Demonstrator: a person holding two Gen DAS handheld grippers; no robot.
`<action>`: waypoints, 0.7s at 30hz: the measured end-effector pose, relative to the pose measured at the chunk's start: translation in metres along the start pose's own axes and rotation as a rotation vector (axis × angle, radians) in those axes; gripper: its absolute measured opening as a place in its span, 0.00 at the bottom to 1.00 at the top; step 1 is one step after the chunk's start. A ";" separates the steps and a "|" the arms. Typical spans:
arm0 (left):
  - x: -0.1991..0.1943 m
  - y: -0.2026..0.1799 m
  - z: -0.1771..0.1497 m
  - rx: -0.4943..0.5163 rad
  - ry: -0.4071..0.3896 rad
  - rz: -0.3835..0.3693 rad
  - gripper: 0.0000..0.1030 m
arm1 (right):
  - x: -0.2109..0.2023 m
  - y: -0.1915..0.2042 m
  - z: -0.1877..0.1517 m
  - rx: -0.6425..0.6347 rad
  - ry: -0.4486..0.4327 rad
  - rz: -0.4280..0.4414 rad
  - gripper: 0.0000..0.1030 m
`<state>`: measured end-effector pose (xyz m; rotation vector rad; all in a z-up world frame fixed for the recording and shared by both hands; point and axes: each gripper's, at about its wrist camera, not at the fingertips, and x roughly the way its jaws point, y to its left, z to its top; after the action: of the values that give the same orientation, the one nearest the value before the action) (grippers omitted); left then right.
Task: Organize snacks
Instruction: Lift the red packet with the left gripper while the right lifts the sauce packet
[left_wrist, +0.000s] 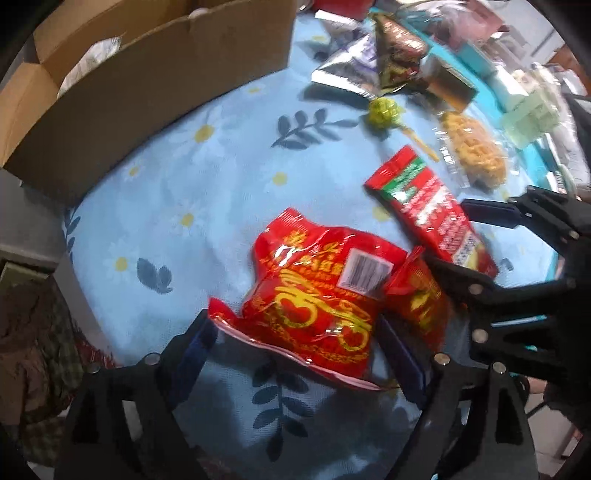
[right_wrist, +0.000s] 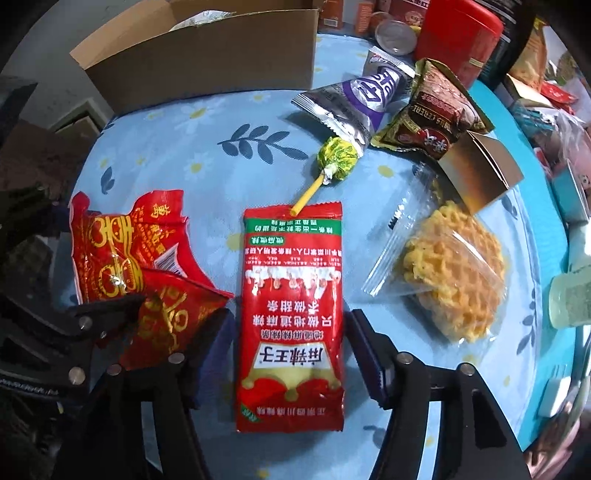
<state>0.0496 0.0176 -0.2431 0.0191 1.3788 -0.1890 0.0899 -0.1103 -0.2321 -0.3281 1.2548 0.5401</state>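
A puffy red bag with gold print (left_wrist: 314, 306) lies on the blue flowered tablecloth (left_wrist: 177, 177). My left gripper (left_wrist: 301, 343) points down over it, open, one finger on each side of the bag. A smaller red bag (left_wrist: 417, 299) overlaps its right edge. In the right wrist view a long red packet with a green band (right_wrist: 291, 314) lies lengthwise between the fingers of my right gripper (right_wrist: 291, 339), which is open with a thin gap at each pad. The left gripper (right_wrist: 98, 254) shows at the left edge there, over the red bags (right_wrist: 110, 251).
An open cardboard box (right_wrist: 207, 48) stands at the back left. Beyond the long packet lie a green lollipop (right_wrist: 338, 158), a silver and purple packet (right_wrist: 354, 99), a brown cereal packet (right_wrist: 436, 107), a gold carton (right_wrist: 484, 166) and a clear-wrapped yellow waffle snack (right_wrist: 454, 280). The table's edge curves along the right.
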 end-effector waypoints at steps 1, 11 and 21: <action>0.000 -0.002 -0.001 0.022 -0.006 -0.001 0.86 | 0.000 -0.001 0.000 -0.001 0.000 -0.001 0.63; 0.015 -0.026 -0.005 0.255 0.003 0.055 0.86 | 0.002 0.008 -0.002 -0.012 -0.016 -0.013 0.64; 0.007 -0.033 0.000 0.215 -0.021 0.057 0.67 | -0.006 0.015 -0.006 -0.037 -0.035 0.015 0.43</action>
<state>0.0461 -0.0161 -0.2469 0.2349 1.3299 -0.2887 0.0756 -0.1015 -0.2274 -0.3391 1.2153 0.5797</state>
